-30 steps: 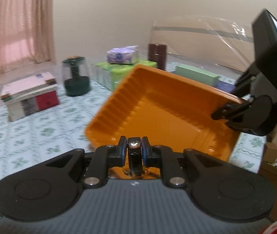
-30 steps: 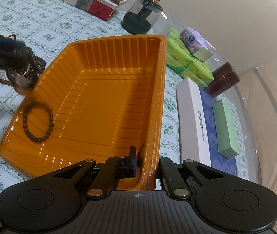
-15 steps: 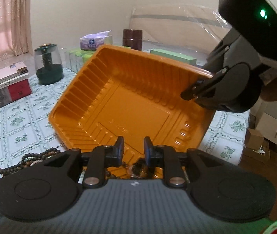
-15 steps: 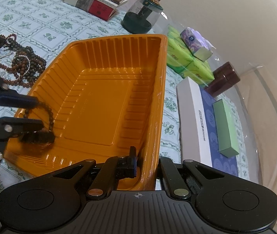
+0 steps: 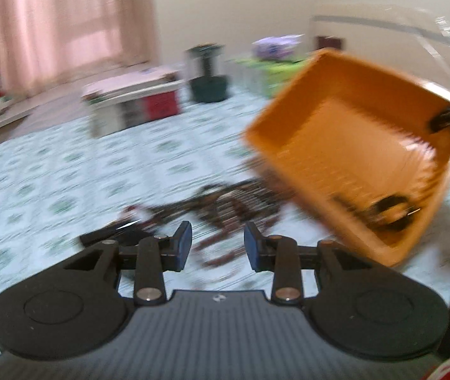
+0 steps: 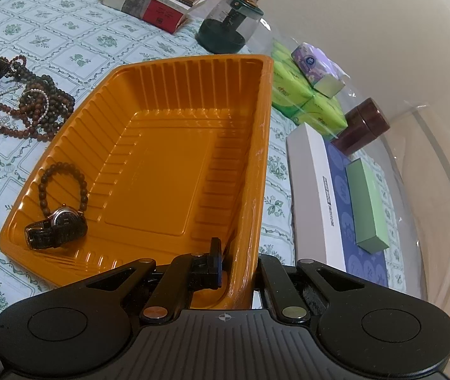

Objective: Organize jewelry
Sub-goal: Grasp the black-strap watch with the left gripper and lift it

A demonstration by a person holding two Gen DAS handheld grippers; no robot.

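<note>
The right tongs (image 6: 237, 266) are clamped on the near wall of the orange tray (image 6: 174, 145), which sits tilted on the patterned surface (image 6: 66, 31). A bead bracelet (image 6: 63, 183) and a wristwatch (image 6: 57, 228) lie in the tray's near left corner. The left tongs (image 5: 217, 247) are opening with nothing between them, above a blurred heap of bead necklaces (image 5: 234, 202) beside the tray.

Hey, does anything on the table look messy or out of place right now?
Yes. The bead strands lie in a tangled heap on the cloth beside the orange tray rather than in it. Only a bead bracelet and a watch sit inside, crowded into one corner.
</note>
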